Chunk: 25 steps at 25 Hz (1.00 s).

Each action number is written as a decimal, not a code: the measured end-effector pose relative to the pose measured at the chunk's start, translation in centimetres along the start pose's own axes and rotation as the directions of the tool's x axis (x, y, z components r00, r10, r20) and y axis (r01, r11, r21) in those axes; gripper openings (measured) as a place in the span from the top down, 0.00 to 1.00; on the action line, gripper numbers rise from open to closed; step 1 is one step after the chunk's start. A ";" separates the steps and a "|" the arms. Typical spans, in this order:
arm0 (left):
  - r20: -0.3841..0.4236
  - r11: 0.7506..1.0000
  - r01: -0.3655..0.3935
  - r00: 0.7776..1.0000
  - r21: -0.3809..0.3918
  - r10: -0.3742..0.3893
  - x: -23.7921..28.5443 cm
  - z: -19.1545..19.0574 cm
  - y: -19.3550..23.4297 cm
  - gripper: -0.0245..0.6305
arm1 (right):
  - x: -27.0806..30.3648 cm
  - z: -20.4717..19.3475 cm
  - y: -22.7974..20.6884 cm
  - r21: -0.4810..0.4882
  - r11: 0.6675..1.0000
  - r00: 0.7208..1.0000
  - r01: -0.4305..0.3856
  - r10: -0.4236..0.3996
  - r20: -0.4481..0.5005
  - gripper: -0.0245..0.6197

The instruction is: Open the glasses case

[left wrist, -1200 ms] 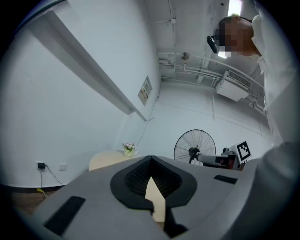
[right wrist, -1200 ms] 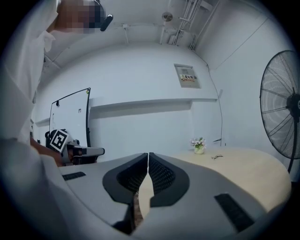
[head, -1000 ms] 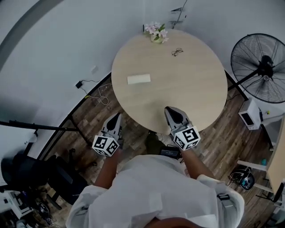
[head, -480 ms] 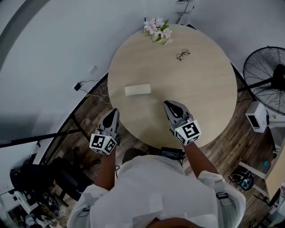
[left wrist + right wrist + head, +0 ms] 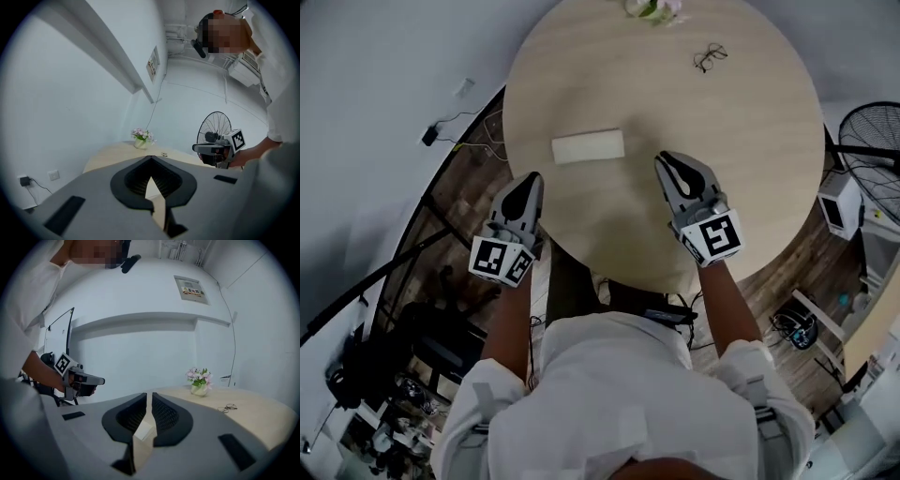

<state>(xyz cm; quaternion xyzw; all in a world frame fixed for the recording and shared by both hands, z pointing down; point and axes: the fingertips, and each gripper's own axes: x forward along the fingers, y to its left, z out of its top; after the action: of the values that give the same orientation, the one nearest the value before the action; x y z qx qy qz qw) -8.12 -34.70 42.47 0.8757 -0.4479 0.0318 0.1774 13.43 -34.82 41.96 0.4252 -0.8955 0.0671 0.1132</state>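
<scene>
A pale, closed glasses case point(image 5: 588, 147) lies flat on the round wooden table point(image 5: 750, 178), left of its centre. My left gripper point(image 5: 529, 178) is shut and hangs at the table's near-left edge, a short way in front of the case and to its left. My right gripper point(image 5: 667, 159) is shut over the table, just right of the case and not touching it. In the right gripper view the case point(image 5: 143, 430) shows as a pale block through the thin slit below the closed jaws point(image 5: 149, 394). In the left gripper view the jaws point(image 5: 150, 158) meet at their tips with nothing held.
A pair of glasses point(image 5: 710, 58) lies at the table's far right, and a small pot of flowers point(image 5: 654, 7) stands at its far edge. A standing fan point(image 5: 874, 150) and a white box point(image 5: 836, 204) are on the floor to the right. Cables run along the wall at left.
Both grippers have come forward from in front of the table's near edge up to the case. The table now sits closer and fills more of the head view.
</scene>
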 end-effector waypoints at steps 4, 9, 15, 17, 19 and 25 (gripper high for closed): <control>-0.008 0.999 0.016 1.000 0.032 -0.015 2.0 -2.0 1.8 0.94 | 2.9 -3.2 0.8 -0.059 0.998 0.993 0.011 -0.018 -0.113 0.90; -0.024 0.995 0.020 1.000 0.101 -0.018 2.4 -4.7 2.4 0.94 | 5.0 -7.3 2.2 -0.192 0.981 0.977 -0.014 -0.027 -0.211 0.81; -0.137 0.975 0.090 0.989 0.202 -0.063 2.3 -9.2 2.4 0.94 | 5.9 -10.1 3.2 -0.427 0.898 0.968 -0.108 -0.003 -0.251 0.78; -0.126 0.968 0.094 0.990 0.232 -0.066 2.7 -9.4 2.7 0.94 | 6.2 -11.5 3.2 -0.497 0.857 0.957 -0.133 -0.019 -0.289 0.78; -0.116 0.964 0.090 0.991 0.252 -0.062 3.1 -9.5 2.9 0.94 | 6.5 -12.8 3.4 -0.554 0.816 0.948 -0.165 -0.024 -0.317 0.78; -0.082 0.962 0.077 0.995 0.263 -0.057 3.9 -9.8 3.4 0.94 | 7.5 -15.4 3.1 -0.648 0.731 0.927 -0.214 -0.057 -0.371 0.77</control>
<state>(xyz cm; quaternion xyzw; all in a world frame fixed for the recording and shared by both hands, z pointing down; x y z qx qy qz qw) -7.51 -36.18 53.41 0.9045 -0.4029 0.1177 0.0756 8.63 -35.11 58.73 0.2951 -0.8380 -0.1809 0.4218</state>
